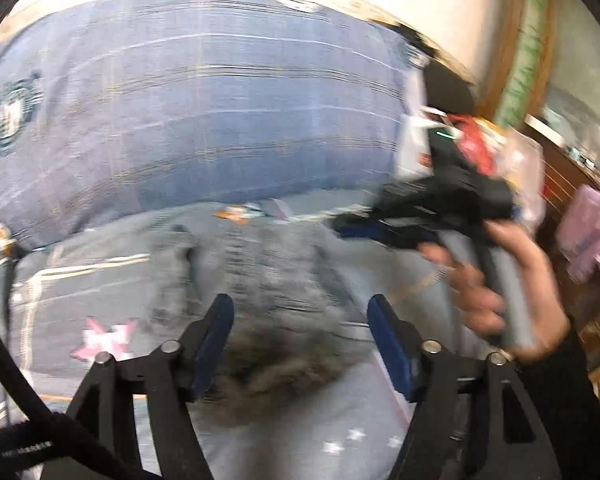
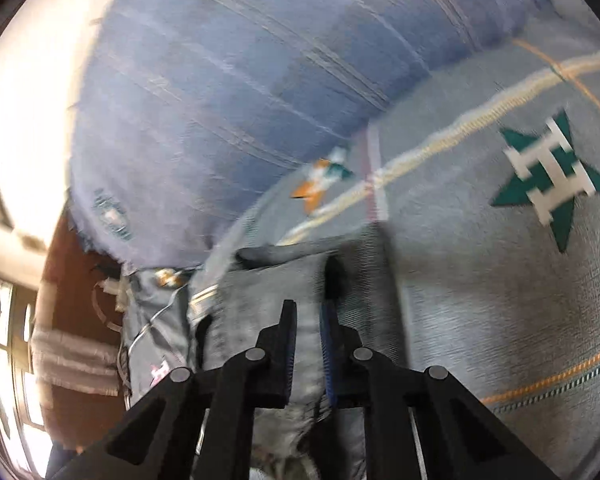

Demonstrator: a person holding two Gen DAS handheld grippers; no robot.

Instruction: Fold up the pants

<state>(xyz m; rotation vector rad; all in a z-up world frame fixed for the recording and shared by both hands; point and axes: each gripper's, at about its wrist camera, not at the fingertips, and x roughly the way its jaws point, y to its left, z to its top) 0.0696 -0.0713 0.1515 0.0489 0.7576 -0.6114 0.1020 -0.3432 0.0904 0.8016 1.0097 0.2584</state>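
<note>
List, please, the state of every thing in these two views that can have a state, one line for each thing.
left gripper: open, fingers wide apart above the pants, holding nothing.
right gripper: shut on the pants, grey fabric pinched between its fingers.
pants: grey, crumpled, not yet folded, lying on the bedsheet.
bedsheet: spread out, grey-blue with star prints.
blue plaid quilt: bunched up behind the pants.

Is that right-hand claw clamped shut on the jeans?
Shut: the right gripper pinches a fold of the jeans between its narrowly spaced fingers.
</note>
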